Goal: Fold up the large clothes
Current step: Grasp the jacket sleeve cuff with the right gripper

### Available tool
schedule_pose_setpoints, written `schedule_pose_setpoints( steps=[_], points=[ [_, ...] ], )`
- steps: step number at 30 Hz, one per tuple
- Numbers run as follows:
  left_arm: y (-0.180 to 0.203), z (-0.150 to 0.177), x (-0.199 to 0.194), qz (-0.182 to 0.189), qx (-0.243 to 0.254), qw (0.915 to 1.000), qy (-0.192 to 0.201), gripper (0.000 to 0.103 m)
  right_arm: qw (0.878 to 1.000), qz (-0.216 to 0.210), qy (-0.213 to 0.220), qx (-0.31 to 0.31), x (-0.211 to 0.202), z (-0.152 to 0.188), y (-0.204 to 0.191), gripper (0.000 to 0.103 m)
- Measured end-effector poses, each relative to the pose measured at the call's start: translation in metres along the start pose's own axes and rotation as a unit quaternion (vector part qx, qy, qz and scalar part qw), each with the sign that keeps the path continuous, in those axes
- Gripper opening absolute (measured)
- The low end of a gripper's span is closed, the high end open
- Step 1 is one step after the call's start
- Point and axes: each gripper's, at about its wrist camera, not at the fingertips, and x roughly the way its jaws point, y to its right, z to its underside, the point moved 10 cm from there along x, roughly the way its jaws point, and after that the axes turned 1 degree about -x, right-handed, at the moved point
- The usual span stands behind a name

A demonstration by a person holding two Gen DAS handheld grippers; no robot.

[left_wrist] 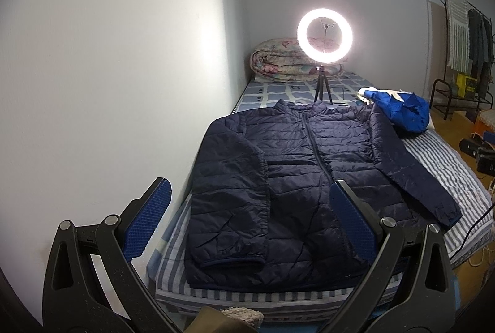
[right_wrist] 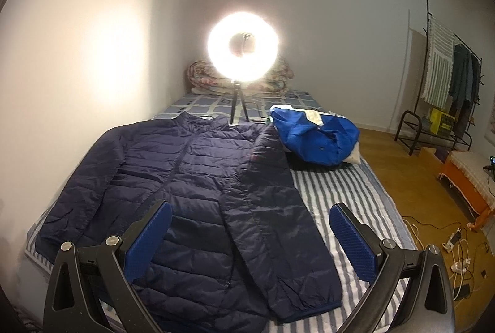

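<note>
One big dark blue puffy jacket (left_wrist: 297, 178) lies flat and zipped up on the bed with the striped sheet (left_wrist: 439, 160). Its collar points to the bright round ring light on a small black tripod (left_wrist: 324, 36), which stands on the bed just past the collar. Behind the light sits one rolled flowery quilt (left_wrist: 287, 61), against the far wall.

The left gripper with blue bumpy pads (left_wrist: 250, 209) hangs above the bottom edge of the jacket. Its jaws are wide apart and hold nothing. The right gripper (right_wrist: 250, 231) hangs above the jacket's lower half and one sleeve. Its jaws are wide apart too, and empty.

The left view shows one sleeve folded in over the jacket's chest, on the wall side, and the other sleeve stretched out over the stripes. It also shows a bit of fuzzy tan cloth at the very bottom edge.

The right view shows more of the wooden floor beside the bed, with white cables and plugs (right_wrist: 458, 255) and an orange box with a pale cover (right_wrist: 470, 178).

Both views show one crumpled bright blue garment (right_wrist: 315, 138) near the jacket's shoulder, and one black clothes rack (right_wrist: 448, 79) with hanging clothes, well apart from the jacket.
</note>
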Motion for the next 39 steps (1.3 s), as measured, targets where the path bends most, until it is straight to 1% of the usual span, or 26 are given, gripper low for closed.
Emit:
schedule_pose_setpoints(
  steps=[3, 8, 12, 18, 20, 22, 23, 24, 26, 27, 29, 30, 32, 33, 35, 36, 37, 38, 39],
  points=[
    [-0.006, 0.002, 0.002, -0.006, -0.001, 1.0000, -0.003, 0.103, 1.000, -0.011, 0.000, -0.002, 0.005, -0.006, -0.015, 0.103],
    [-0.015, 0.007, 0.006, -0.015, 0.002, 0.9999, -0.008, 0.103, 0.999, -0.025, 0.006, -0.022, 0.012, -0.016, -0.041, 0.103],
    [-0.021, 0.012, 0.009, -0.019, 0.003, 0.9998, -0.010, 0.103, 0.999, -0.039, 0.003, -0.036, 0.021, -0.020, -0.062, 0.102],
    [-0.024, 0.013, 0.010, -0.015, -0.001, 0.9998, -0.010, 0.103, 0.996, -0.064, 0.003, -0.068, 0.036, -0.025, -0.095, 0.098],
    [-0.026, 0.012, 0.007, -0.013, -0.004, 0.9999, -0.009, 0.103, 0.993, -0.082, 0.009, -0.083, 0.040, -0.026, -0.109, 0.090],
    [-0.028, 0.013, 0.000, -0.011, -0.009, 0.9999, -0.004, 0.103, 0.986, -0.126, 0.015, -0.106, 0.042, -0.025, -0.132, 0.083],
    [-0.030, 0.015, -0.003, -0.010, -0.009, 0.9999, -0.004, 0.103, 0.980, -0.158, 0.014, -0.122, 0.043, -0.024, -0.148, 0.080],
    [-0.031, 0.016, -0.006, -0.011, -0.008, 0.9999, -0.003, 0.101, 0.974, -0.182, 0.012, -0.133, 0.044, -0.021, -0.160, 0.077],
    [-0.032, 0.020, -0.013, -0.022, 0.003, 0.9998, -0.002, 0.099, 0.958, -0.233, -0.003, -0.166, 0.047, -0.012, -0.191, 0.066],
    [-0.031, 0.021, -0.015, -0.025, 0.009, 0.9996, -0.002, 0.099, 0.951, -0.251, -0.008, -0.180, 0.048, -0.007, -0.203, 0.064],
    [-0.032, 0.026, -0.020, -0.031, 0.023, 0.9992, -0.007, 0.097, 0.929, -0.296, -0.024, -0.221, 0.050, 0.009, -0.237, 0.056],
    [-0.029, 0.029, -0.020, -0.031, 0.029, 0.9990, -0.011, 0.096, 0.917, -0.317, -0.032, -0.242, 0.050, 0.018, -0.254, 0.056],
    [-0.030, 0.034, -0.020, -0.032, 0.037, 0.9986, -0.019, 0.089, 0.894, -0.352, -0.051, -0.272, 0.048, 0.036, -0.279, 0.052],
    [-0.032, 0.035, -0.019, -0.033, 0.038, 0.9985, -0.022, 0.088, 0.879, -0.373, -0.063, -0.290, 0.046, 0.048, -0.294, 0.051],
    [-0.034, 0.037, -0.017, -0.032, 0.037, 0.9985, -0.026, 0.083, 0.851, -0.401, -0.080, -0.329, 0.042, 0.071, -0.321, 0.045],
    [-0.036, 0.038, -0.015, -0.031, 0.034, 0.9986, -0.028, 0.083, 0.841, -0.408, -0.086, -0.344, 0.042, 0.081, -0.332, 0.045],
    [-0.039, 0.040, -0.013, -0.029, 0.028, 0.9987, -0.031, 0.082, 0.834, -0.413, -0.091, -0.353, 0.044, 0.086, -0.337, 0.045],
    [-0.042, 0.041, -0.012, -0.026, 0.023, 0.9989, -0.033, 0.082, 0.823, -0.420, -0.098, -0.368, 0.045, 0.098, -0.349, 0.045],
    [-0.045, 0.042, -0.011, -0.024, 0.019, 0.9989, -0.034, 0.082, 0.818, -0.423, -0.104, -0.377, 0.051, 0.103, -0.355, 0.045]
  ],
)
